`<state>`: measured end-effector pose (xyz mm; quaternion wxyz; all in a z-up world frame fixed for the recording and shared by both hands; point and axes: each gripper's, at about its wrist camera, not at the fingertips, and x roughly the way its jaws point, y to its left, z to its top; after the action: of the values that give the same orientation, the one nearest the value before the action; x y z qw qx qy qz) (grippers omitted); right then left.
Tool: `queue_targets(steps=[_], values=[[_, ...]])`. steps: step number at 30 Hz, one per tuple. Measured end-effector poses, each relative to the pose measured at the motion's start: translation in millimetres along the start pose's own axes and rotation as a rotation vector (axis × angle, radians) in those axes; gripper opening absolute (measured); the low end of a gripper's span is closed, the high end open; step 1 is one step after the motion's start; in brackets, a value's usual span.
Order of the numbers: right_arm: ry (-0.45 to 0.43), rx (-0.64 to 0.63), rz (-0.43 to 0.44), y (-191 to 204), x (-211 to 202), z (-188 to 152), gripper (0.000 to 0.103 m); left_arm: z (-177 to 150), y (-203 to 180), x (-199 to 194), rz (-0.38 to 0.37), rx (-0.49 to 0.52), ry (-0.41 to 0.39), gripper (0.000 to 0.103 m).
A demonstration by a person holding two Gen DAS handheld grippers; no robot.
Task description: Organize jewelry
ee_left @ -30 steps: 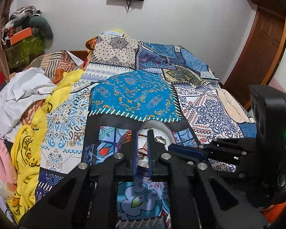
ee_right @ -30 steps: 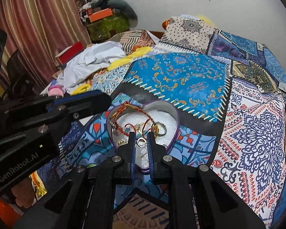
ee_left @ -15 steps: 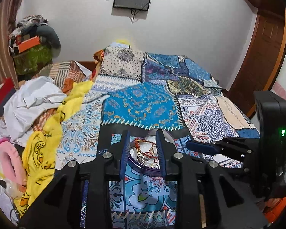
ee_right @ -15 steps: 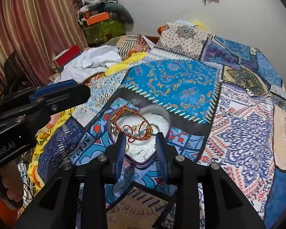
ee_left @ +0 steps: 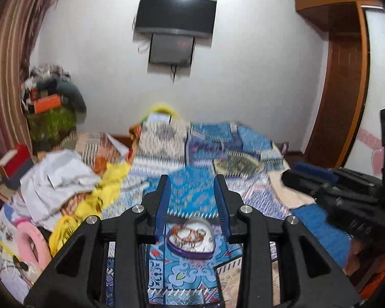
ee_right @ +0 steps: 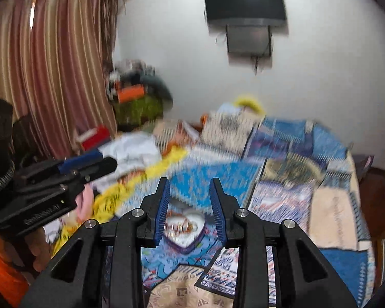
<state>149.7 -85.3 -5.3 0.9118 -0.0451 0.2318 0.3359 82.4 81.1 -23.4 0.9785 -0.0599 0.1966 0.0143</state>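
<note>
A purple heart-shaped box (ee_left: pixel 191 241) with a white lining sits on the patchwork bedspread (ee_left: pixel 192 190), holding a tangle of red and gold jewelry (ee_left: pixel 188 234). My left gripper (ee_left: pixel 191 179) is open and empty, raised well above and behind the box. The box also shows in the right wrist view (ee_right: pixel 186 228), with jewelry (ee_right: pixel 182 224) inside. My right gripper (ee_right: pixel 190 182) is open and empty, also raised back from the box. Each gripper shows in the other's view: the right one (ee_left: pixel 310 175) and the left one (ee_right: pixel 89 163).
A pile of white and yellow clothes (ee_left: pixel 71 187) lies on the bed's left side. A pink ring-shaped item (ee_left: pixel 28 241) lies at the lower left. A TV (ee_left: pixel 175 16) hangs on the far wall. A wooden door (ee_left: pixel 341 97) stands at right, striped curtains (ee_right: pixel 46 59) at left.
Both grippers have opened wider and pulled up and back from the heart box, which now looks smaller and lower. The views have tilted up to show the wall and TV.
</note>
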Motion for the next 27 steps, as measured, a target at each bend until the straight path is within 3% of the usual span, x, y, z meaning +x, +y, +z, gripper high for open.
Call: queue_targets(steps=[2,5,10,12,13,15,21,27], values=[[-0.069,0.000,-0.012,2.7,-22.9,6.4,0.031,5.5,-7.0,-19.7,0.015,0.017,-0.056,0.039],[-0.184,0.007,-0.028,8.1,-59.0,11.6,0.048,11.6,-19.5,-50.7,0.043,0.055,-0.157,0.048],[-0.330,0.007,-0.078,18.9,-98.8,13.0,0.065,15.0,-28.6,-84.8,0.058,0.059,-0.252,0.064],[-0.362,0.011,-0.106,21.0,-105.4,12.5,0.081,15.0,-28.4,-92.0,0.060,0.042,-0.267,0.074],[-0.372,0.014,-0.116,21.0,-107.6,11.4,0.084,14.4,-28.1,-95.2,0.067,0.035,-0.272,0.078],[-0.394,0.023,-0.138,21.7,-109.6,10.0,0.090,12.5,-27.0,-98.9,0.081,0.026,-0.280,0.097],[-0.387,0.034,-0.174,25.2,-106.4,10.2,0.101,7.5,-27.0,-107.9,0.107,0.020,-0.293,0.102],[-0.378,0.045,-0.175,23.9,-111.5,7.9,0.101,6.8,-24.3,-108.5,0.106,0.013,-0.286,0.103]])
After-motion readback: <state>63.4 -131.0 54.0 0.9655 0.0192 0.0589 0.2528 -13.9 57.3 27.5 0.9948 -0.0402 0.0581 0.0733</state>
